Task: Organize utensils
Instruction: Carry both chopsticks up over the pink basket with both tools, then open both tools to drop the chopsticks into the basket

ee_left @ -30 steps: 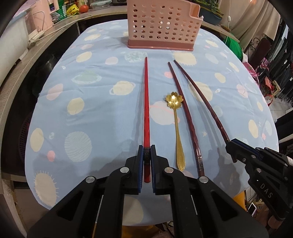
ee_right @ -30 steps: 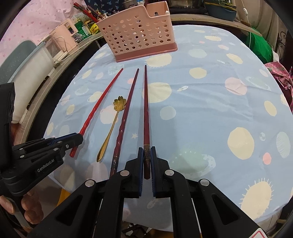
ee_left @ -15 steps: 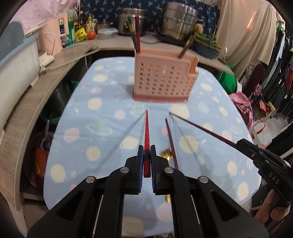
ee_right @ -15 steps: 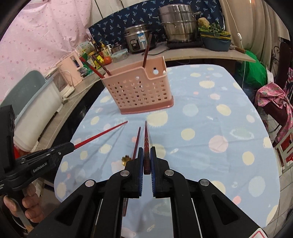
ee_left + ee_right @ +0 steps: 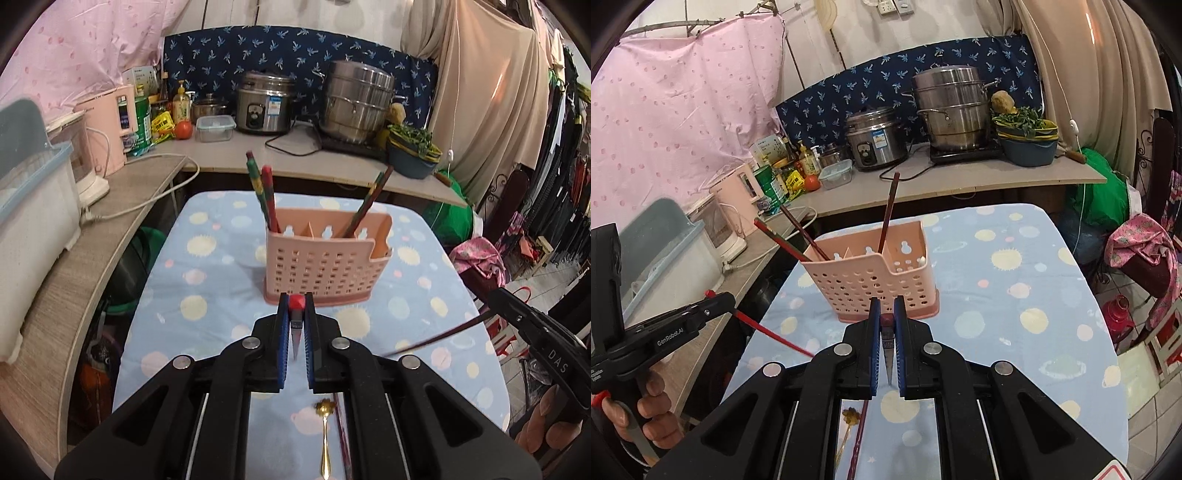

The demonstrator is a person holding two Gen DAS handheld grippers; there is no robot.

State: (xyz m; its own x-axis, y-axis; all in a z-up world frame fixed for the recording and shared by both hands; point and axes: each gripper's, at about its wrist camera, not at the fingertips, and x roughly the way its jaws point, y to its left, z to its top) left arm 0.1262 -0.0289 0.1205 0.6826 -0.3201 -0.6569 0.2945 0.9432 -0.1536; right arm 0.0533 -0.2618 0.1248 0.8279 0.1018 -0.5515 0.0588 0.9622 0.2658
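Both chopsticks (image 5: 296, 302) (image 5: 887, 319) now lifted higher, each tool (image 5: 295, 325) (image 5: 887, 325) clamped, facing holder (image 5: 327, 262)

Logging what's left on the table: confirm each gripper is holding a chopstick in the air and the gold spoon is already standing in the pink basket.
Wrong about the gold spoon: the left wrist view shows it lying on the tablecloth, outside the pink basket. The left gripper and right gripper each hold a chopstick.
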